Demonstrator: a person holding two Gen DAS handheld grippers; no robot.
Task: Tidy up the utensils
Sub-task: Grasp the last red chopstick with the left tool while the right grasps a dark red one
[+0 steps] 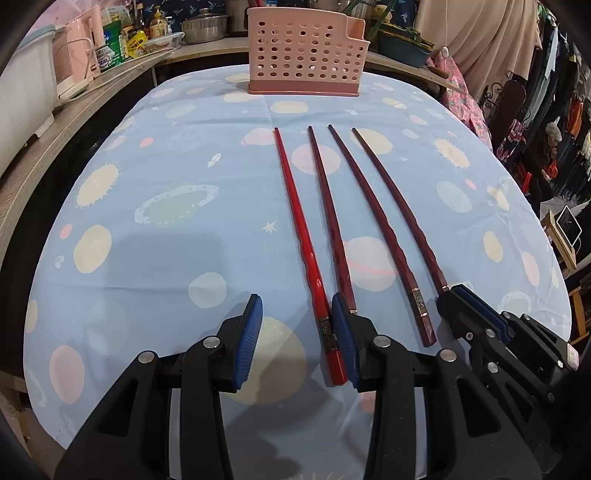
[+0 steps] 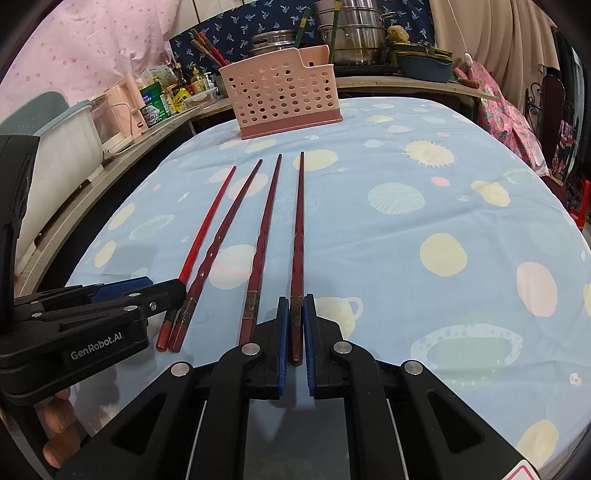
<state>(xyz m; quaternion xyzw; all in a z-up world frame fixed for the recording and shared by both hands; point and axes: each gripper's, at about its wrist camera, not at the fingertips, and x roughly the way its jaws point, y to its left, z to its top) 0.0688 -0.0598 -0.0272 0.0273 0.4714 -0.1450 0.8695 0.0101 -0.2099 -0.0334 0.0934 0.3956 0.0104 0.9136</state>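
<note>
Although four chopsticks lie in a row on the desk (image 1: 155,206), none has reached the pink perforated utensil holder (image 1: 306,48) standing at the far edge, so the sorting looks barely begun and, by my reading, all four are left to carry over. A pale blue cloth printed with planets, suns and stars covers the desk, and beyond it a wooden counter (image 1: 74,107) runs along the left and back, crowded with a pink kettle, bottles, packets, a lidded steel pot (image 1: 205,26) and stacked steamers; clothes hang at the right, and someone seems to sit there, though that corner is too small to be sure. Nearer in, the left gripper (image 1: 295,339) hovers low over the near ends of the sticks with its fingers spread wide and nothing between them; its right finger sits just beside the bright red chopstick (image 1: 295,218) and partly covers the butt of the second chopstick (image 1: 327,206). Over at the other end of the row, the right gripper (image 2: 295,328) has its blue-padded fingers drawn close on either side of the rightmost chopstick (image 2: 299,221), whose thick decorated end lies between them; the pads look to be touching it, with the stick flat on the cloth, its tip pointing toward the holder. One more, the third chopstick (image 2: 264,236), lies free just left of that grip.
</note>
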